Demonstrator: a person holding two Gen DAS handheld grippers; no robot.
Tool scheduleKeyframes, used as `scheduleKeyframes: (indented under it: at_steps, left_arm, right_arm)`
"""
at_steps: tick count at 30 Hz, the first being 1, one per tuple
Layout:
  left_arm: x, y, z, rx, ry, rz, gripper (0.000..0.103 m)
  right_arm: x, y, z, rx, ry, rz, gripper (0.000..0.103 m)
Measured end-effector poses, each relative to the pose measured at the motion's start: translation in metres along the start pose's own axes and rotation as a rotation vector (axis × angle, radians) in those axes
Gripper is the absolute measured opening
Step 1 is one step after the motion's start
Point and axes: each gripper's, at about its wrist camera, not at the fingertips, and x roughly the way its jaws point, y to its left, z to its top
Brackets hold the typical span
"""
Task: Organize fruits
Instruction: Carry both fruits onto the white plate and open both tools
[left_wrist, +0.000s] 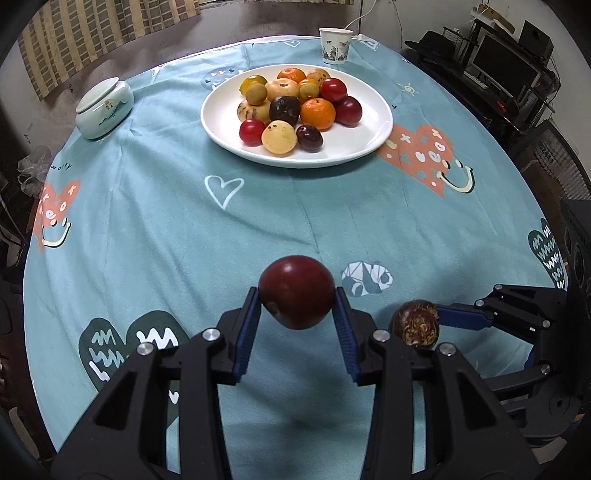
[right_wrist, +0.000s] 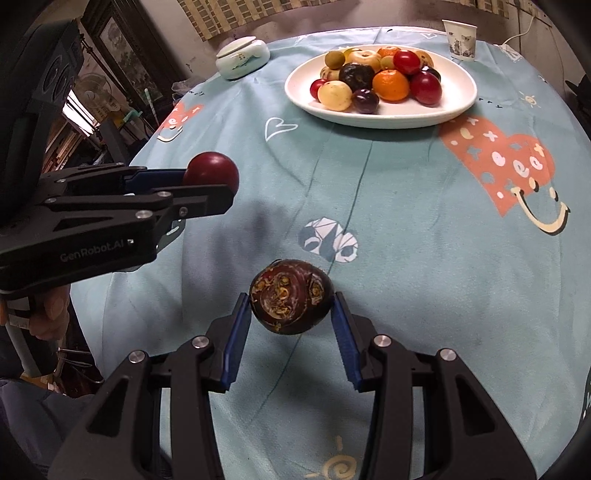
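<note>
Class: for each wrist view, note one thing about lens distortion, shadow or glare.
Left wrist view: fisheye bows the table edge; dark corners; soft shadow under the held red fruit. Right wrist view: same bowing; faint shadow beneath the dark fruit; mild sheen on the white plate.

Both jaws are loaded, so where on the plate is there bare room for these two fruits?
The white plate is bare along its near and right rim, beside the dark plum and red plum. Its middle and far-left are piled with fruit.
</note>
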Motion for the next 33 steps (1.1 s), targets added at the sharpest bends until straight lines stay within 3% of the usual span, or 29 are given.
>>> scheduleKeyframes:
  at_steps: [9, 20, 28, 33]
  left_arm:
    - [0.008, 0.004, 0.020, -0.004, -0.007, -0.006, 0.040]
    - [0.012, 0.019, 0.126, -0.007, -0.129, 0.026, 0.040]
    - [0.033, 0.021, 0.177, -0.014, -0.150, 0.050, 0.040]
    - [0.049, 0.024, 0.188, -0.031, -0.129, 0.039, 0.040]
  right_arm:
    - [-0.001, -0.008, 0.025, -0.020, -0.019, -0.002, 0.045]
    - [-0.040, -0.061, 0.133, -0.027, -0.233, -0.094, 0.045]
    - [-0.019, -0.085, 0.178, -0.008, -0.243, -0.122, 0.045]
    - [-0.008, -0.106, 0.204, 0.022, -0.246, -0.151, 0.045]
